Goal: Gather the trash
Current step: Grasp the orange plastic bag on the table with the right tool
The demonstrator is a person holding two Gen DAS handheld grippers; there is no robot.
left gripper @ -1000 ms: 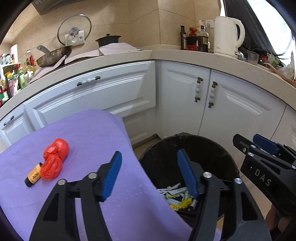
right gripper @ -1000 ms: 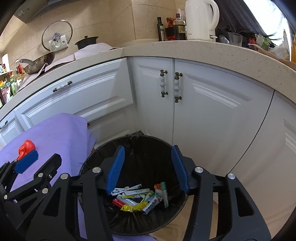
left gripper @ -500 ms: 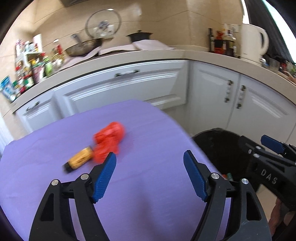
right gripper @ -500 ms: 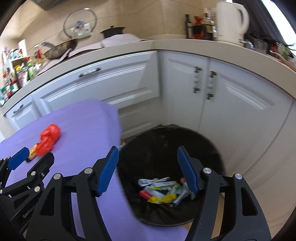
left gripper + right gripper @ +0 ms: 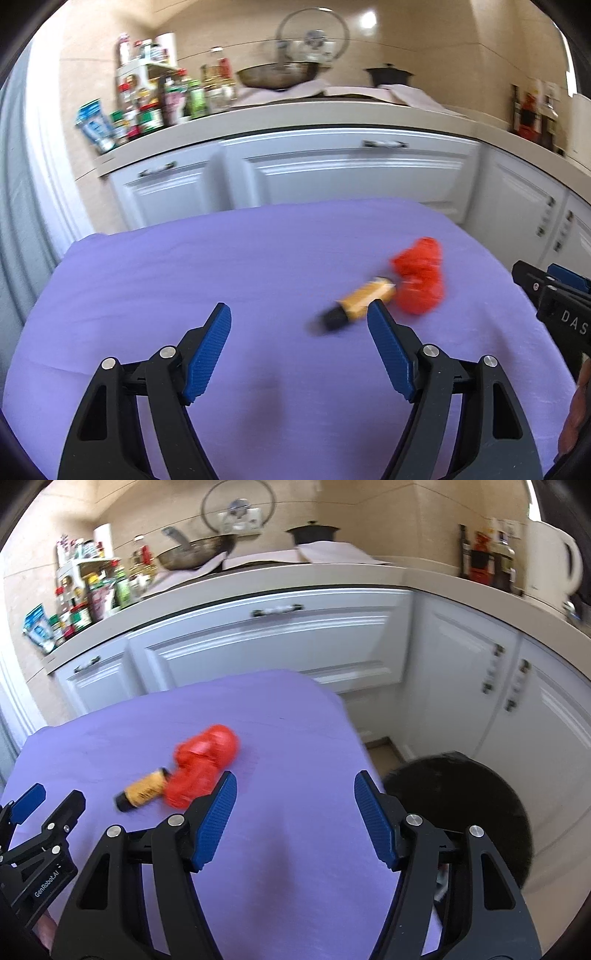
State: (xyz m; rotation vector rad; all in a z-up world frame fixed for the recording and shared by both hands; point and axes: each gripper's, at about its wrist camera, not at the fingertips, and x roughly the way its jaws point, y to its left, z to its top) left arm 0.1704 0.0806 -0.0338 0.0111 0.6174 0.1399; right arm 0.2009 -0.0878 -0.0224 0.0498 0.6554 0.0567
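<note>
The left gripper (image 5: 299,326) hangs over the purple tablecloth (image 5: 221,266) with its blue ribbed fingers (image 5: 208,349) spread wide and nothing between them. Just past the tip of its right-hand finger lies a small orange-labelled bottle with a dark cap (image 5: 356,302), blurred in this view, its cap end pointing toward the gap between the fingers. Touching the bottle's far end is a crumpled red plastic bag (image 5: 419,280), which sits beyond and to the right of that finger.

The right gripper (image 5: 291,806) also stands wide apart and holds nothing, above the same cloth near its right edge. In its view the crumpled red bag (image 5: 201,766) lies just beyond the tip of its left-hand finger (image 5: 216,819), and the bottle (image 5: 142,790) stretches out further left, toward the left gripper seen at the lower left corner (image 5: 44,812).

To the right of the cloth and lower down, a round black bin lined with a black bag (image 5: 476,797) stands on the floor, partly hidden behind the right gripper's other finger.

Behind the table run white kitchen cabinets (image 5: 280,642) under a pale countertop (image 5: 258,579) that carries a wok (image 5: 195,552), a white electric kettle (image 5: 554,561) and a cluster of condiment bottles (image 5: 155,107).
</note>
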